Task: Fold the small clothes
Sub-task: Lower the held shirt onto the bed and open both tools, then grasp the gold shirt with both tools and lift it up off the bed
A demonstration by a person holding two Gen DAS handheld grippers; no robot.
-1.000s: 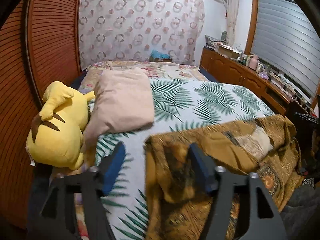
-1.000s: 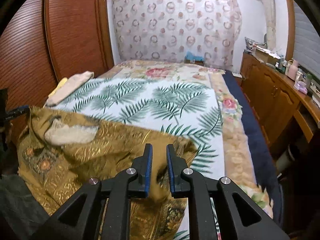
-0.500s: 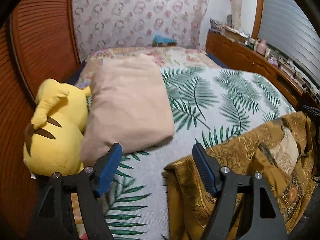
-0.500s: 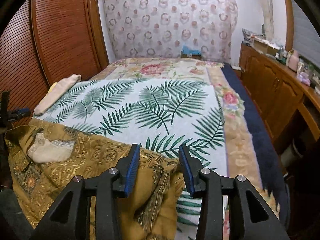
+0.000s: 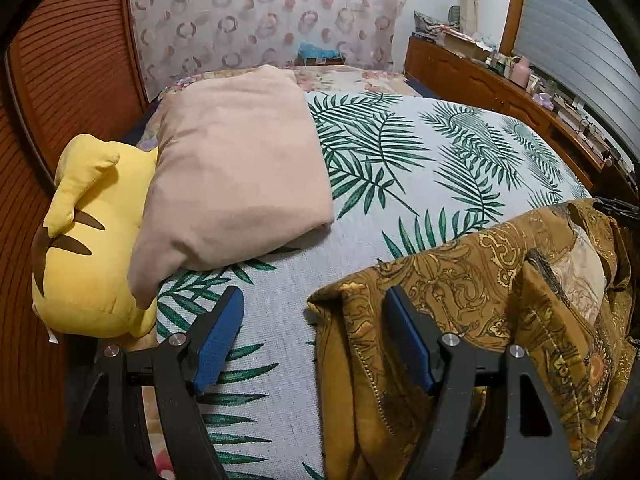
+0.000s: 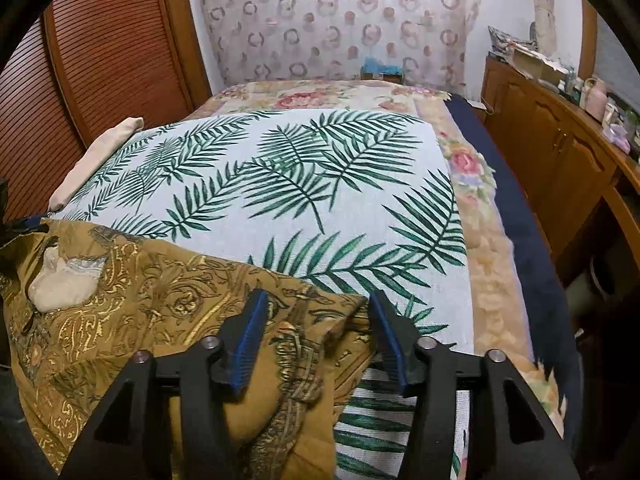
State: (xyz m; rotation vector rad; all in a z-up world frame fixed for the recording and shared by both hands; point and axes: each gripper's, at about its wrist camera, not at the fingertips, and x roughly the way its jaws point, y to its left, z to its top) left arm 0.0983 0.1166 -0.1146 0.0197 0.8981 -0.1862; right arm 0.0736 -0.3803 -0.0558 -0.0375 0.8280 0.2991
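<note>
A brown and gold patterned garment (image 5: 472,292) lies crumpled along the near edge of the bed, also seen in the right wrist view as the garment (image 6: 160,304). My left gripper (image 5: 316,322) stands open over its left corner, the corner's edge lying between the jaws without being pinched. My right gripper (image 6: 316,322) hangs over the garment's right corner with its jaws opening; bunched cloth lies between them and the blue pads (image 6: 248,340) stand off it.
A palm-leaf cover (image 6: 304,184) spreads over the bed. A pink pillow (image 5: 236,184) and a yellow plush toy (image 5: 88,240) sit at the left side. A slatted wooden wardrobe (image 6: 100,64) is left, a cluttered wooden sideboard (image 6: 560,152) right.
The right gripper's jaws have spread from nearly shut to wide and the garment corner has dropped onto the bed. Both grippers have sunk and moved forward; the left stayed open.
</note>
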